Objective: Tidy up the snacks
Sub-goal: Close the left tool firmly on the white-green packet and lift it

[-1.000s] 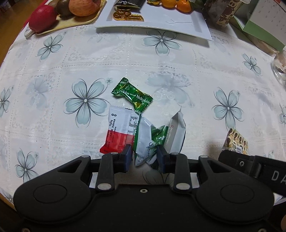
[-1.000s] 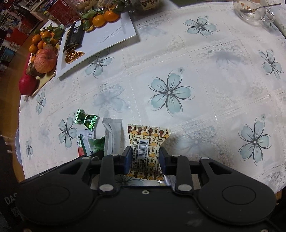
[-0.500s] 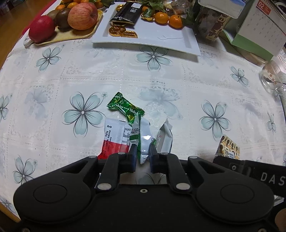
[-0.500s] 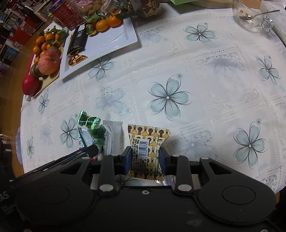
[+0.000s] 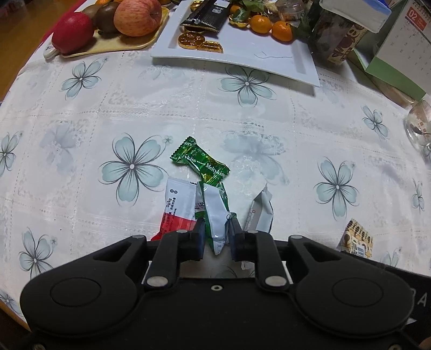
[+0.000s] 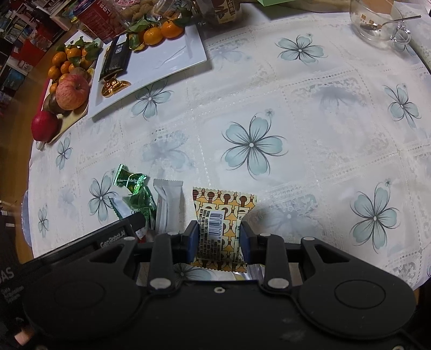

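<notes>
Red-white packet (image 5: 176,208): lower end hidden behind left gripper (image 5: 215,237). Patterned packet (image 6: 222,228): bottom edge partly behind right gripper (image 6: 218,235); its small print too small to read. Calendar (image 5: 404,45) cut off at top-right edge. Glass cup (image 5: 420,126) cut by right edge.

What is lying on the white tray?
On the white tray lie a black chocolate bar, gold coins and mandarins with leaves. The tray's far end is crowded by jars, so anything there is hidden.
</notes>
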Demonstrator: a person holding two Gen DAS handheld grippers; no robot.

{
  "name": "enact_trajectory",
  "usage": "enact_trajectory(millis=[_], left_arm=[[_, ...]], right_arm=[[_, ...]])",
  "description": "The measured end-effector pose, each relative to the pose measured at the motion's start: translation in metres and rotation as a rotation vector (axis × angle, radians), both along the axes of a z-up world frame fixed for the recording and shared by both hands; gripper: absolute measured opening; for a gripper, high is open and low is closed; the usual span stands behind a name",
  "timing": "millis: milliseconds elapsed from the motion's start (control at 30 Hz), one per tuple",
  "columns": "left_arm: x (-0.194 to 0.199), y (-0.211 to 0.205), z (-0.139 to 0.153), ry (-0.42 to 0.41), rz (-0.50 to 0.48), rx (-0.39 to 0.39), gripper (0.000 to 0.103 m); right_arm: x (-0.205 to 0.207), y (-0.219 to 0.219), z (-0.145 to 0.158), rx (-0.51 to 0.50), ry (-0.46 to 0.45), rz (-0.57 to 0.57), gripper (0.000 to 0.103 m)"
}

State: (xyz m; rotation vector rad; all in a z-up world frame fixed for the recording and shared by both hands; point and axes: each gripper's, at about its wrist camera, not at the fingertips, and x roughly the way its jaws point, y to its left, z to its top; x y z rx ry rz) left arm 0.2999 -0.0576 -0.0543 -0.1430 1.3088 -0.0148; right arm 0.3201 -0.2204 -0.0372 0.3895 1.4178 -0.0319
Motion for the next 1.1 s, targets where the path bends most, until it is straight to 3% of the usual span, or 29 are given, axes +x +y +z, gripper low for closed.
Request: enact_trajectory(millis=[133,433,567,900,1100], left_arm=[[0.007,-0.002,-0.003,-0.018,0.011,0.015,0.035],[0.018,-0.002,-0.004,-0.008,0.036,-0.009,0.035],[0.017,-0.003,-0.001,-0.025,0.027,-0.025,0.023],[-0.004,0.01,0.034,-0.083,0.013,-0.105,0.023],[-0.043,0.03,0.058,-0.102,0.003,-0.144,0.023]], right_arm=[[0.001,0.002,-0.003,-0.006,0.015,0.008,0.033],[0.004,0.005,-0.006,-0.001,0.03,0.026,0.033],[0.002,0.006,-0.006,0.005,0.032,0.032,0.033],[0.0,-0.004,0.007,0.028,-0.012,0.029,0.033],[-0.005,-0.004,0.017,0.013,-0.066,0.029,0.033]])
